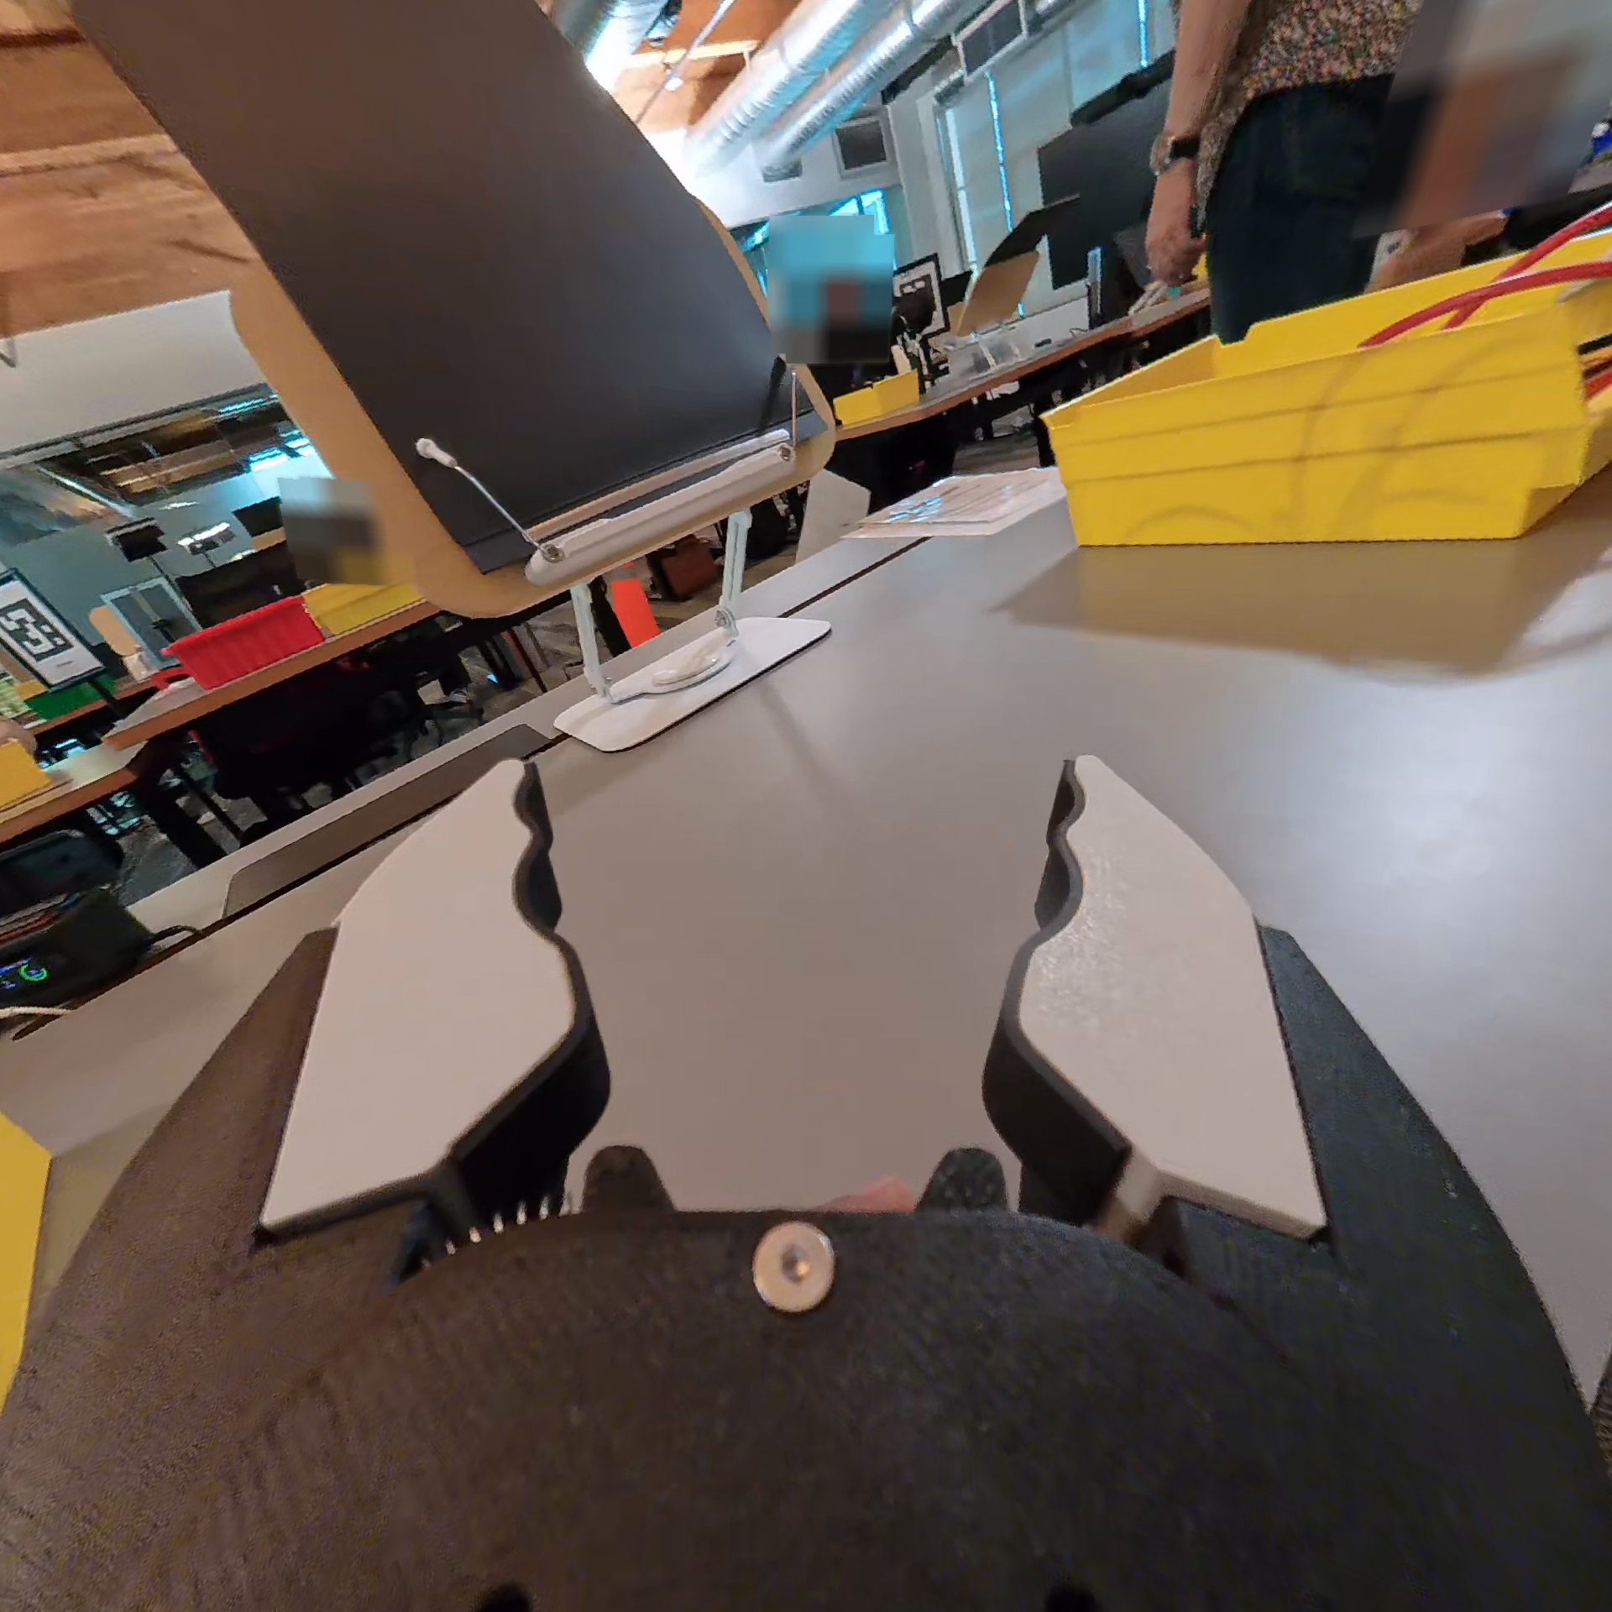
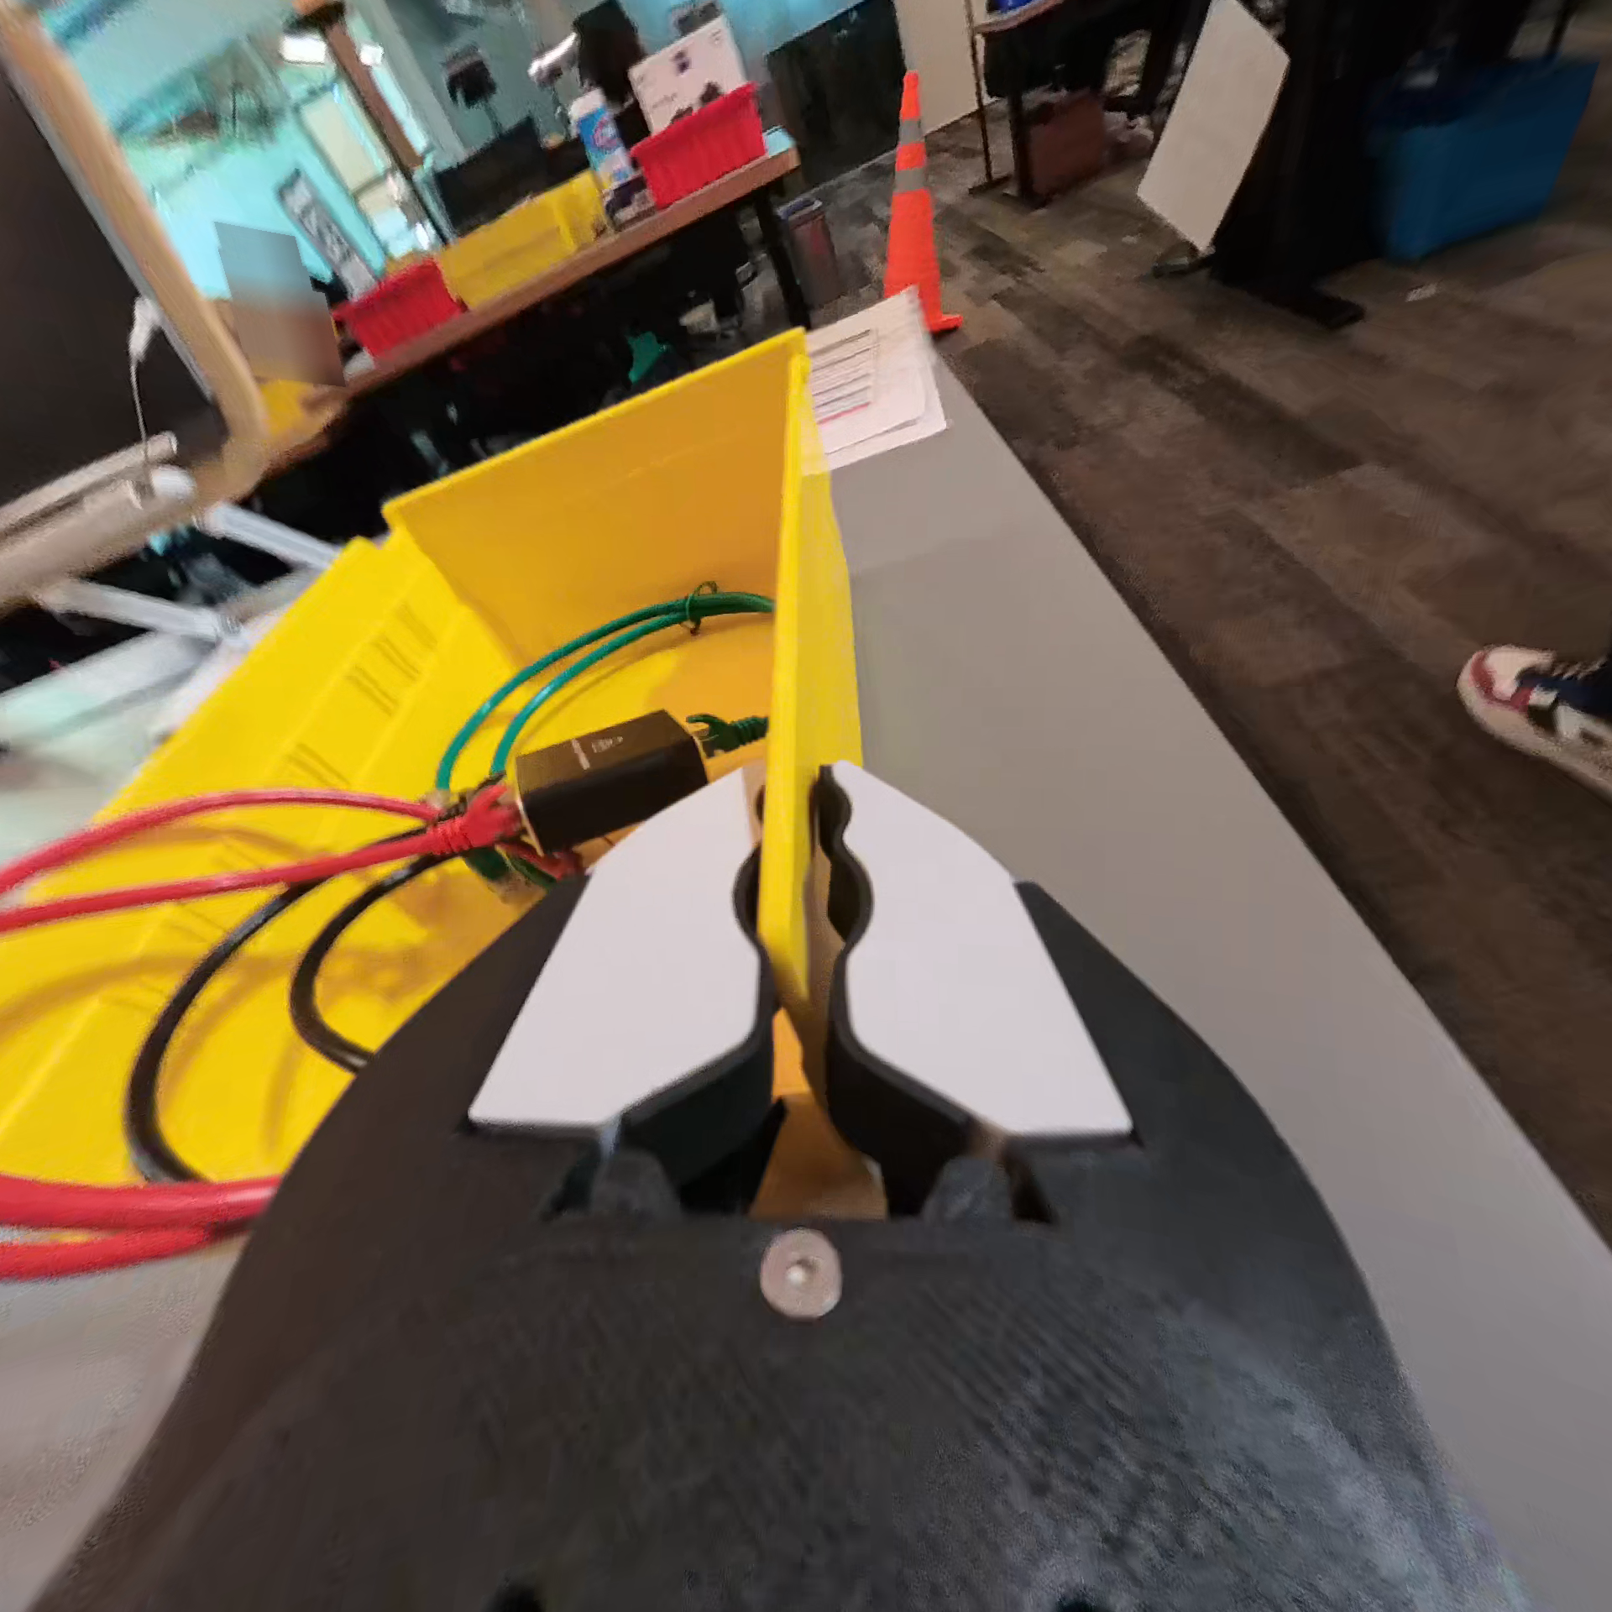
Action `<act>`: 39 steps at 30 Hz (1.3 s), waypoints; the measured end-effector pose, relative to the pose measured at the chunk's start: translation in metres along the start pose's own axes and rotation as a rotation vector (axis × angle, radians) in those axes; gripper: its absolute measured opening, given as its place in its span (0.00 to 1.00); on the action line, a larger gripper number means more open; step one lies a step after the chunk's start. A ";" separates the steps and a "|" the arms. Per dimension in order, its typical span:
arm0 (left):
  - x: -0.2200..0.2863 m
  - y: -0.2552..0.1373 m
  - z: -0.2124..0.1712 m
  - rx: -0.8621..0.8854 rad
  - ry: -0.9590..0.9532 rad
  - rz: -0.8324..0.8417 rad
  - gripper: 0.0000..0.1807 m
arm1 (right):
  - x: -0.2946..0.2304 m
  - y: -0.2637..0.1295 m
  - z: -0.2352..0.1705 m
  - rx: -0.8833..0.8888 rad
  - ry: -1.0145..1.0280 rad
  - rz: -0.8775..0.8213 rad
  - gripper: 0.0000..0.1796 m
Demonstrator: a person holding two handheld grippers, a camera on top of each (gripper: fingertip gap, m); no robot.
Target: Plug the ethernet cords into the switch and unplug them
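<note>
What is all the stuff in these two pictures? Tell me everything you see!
Yellow plastic bin: one, on the grey table, its wall pinched by the right gripper.
Small black switch box: one, inside the bin.
Red ethernet cords: several, trailing out of the bin.
Green ethernet cord: one, coiled in the bin.
Black cable: one, looped in the bin.
Black board on a white stand: one, on the table.
Orange traffic cone: one, on the floor.
Left hand-held gripper: open, holding nothing.
Right hand-held gripper: shut on the bin wall.
</note>
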State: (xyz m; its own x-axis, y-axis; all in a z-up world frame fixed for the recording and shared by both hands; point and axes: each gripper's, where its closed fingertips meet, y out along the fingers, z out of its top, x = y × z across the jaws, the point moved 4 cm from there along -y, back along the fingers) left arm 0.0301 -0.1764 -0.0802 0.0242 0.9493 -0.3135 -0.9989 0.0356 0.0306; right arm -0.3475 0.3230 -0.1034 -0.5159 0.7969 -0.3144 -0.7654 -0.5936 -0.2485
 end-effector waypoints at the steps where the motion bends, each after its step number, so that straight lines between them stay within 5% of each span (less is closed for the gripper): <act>1: 0.001 0.001 0.000 -0.002 0.001 -0.007 0.61 | -0.007 0.000 -0.002 -0.015 -0.035 0.023 0.04; 8: -0.007 0.004 -0.001 0.012 -0.052 -0.019 0.59 | -0.036 0.005 -0.009 -0.024 -0.074 0.125 0.03; 13: -0.012 0.004 -0.002 0.017 -0.068 -0.015 0.59 | -0.041 0.016 -0.011 -0.059 -0.049 0.148 0.19; 15: -0.015 0.004 -0.003 0.001 -0.062 0.004 0.59 | -0.042 0.023 -0.016 -0.115 -0.028 0.146 0.14; 21: -0.060 -0.013 -0.007 -0.099 -0.096 0.273 0.56 | -0.039 0.024 -0.017 -0.121 -0.003 0.113 0.05; 27: -0.132 -0.059 -0.010 -0.093 -0.148 0.630 0.67 | -0.040 0.022 -0.018 -0.120 0.004 0.119 0.05; 33: -0.161 -0.077 -0.052 -0.177 -0.349 0.702 0.67 | -0.044 0.022 -0.019 -0.127 -0.007 0.143 0.05; 39: -0.179 -0.076 -0.062 -0.218 -0.348 0.721 0.59 | -0.057 0.014 -0.026 -0.147 -0.028 0.200 0.05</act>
State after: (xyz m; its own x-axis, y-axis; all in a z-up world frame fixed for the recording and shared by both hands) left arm 0.0987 -0.3687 -0.0850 -0.6499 0.7596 0.0251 -0.7585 -0.6461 -0.0844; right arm -0.3187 0.2657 -0.1129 -0.6637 0.6633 -0.3457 -0.5837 -0.7483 -0.3153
